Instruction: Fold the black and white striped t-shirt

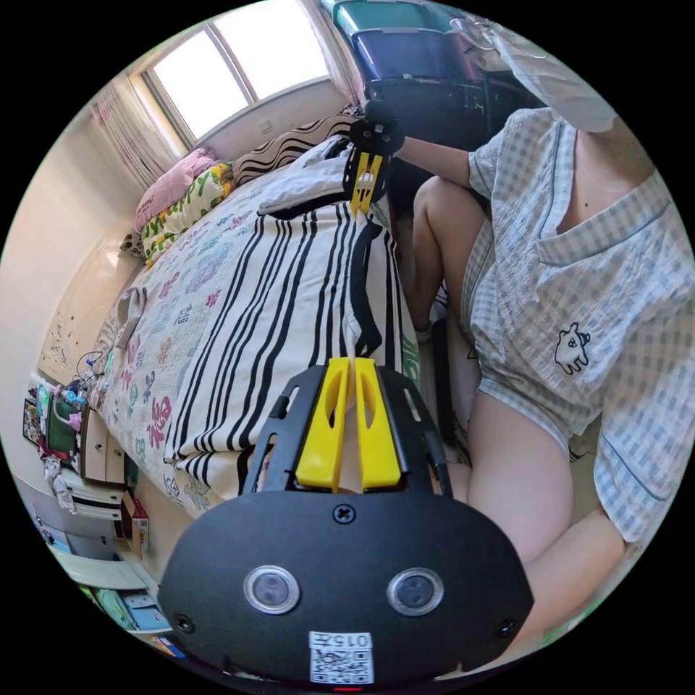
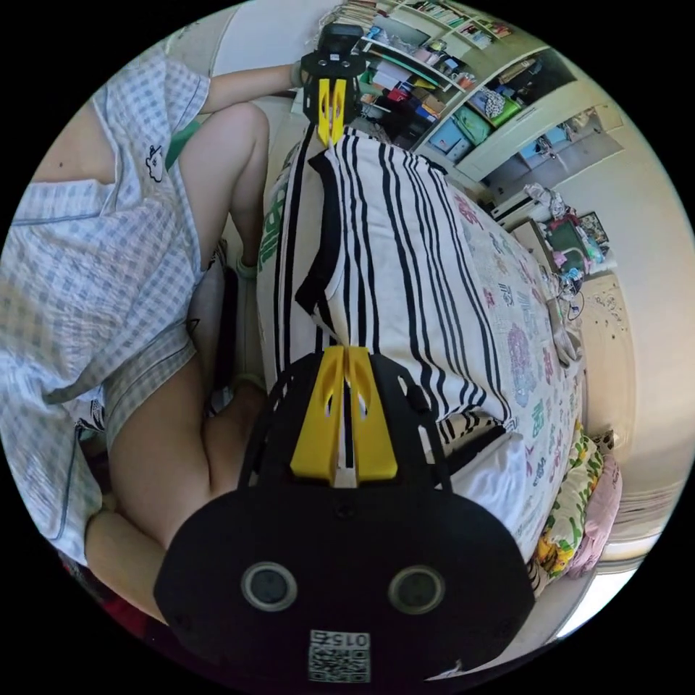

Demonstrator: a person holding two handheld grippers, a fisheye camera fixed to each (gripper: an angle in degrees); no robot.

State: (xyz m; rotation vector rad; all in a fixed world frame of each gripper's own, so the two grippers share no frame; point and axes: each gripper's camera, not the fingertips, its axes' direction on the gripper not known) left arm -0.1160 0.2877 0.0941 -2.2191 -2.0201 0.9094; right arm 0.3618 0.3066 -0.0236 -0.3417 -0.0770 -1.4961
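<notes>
This is a bedroom in a home. A bed (image 1: 195, 289) with a printed quilt takes up most of the room, with pillows (image 1: 181, 192) heaped at its far end below a bright window (image 1: 232, 65) hung with curtains. In the right gripper view, open wall shelves (image 2: 492, 108) crammed with books, boxes and bags stand past the far end of the bed. Stacked plastic storage bins (image 1: 405, 36) sit to the right of the window, and a cluttered bedside cabinet (image 1: 94, 449) stands against the wall.
</notes>
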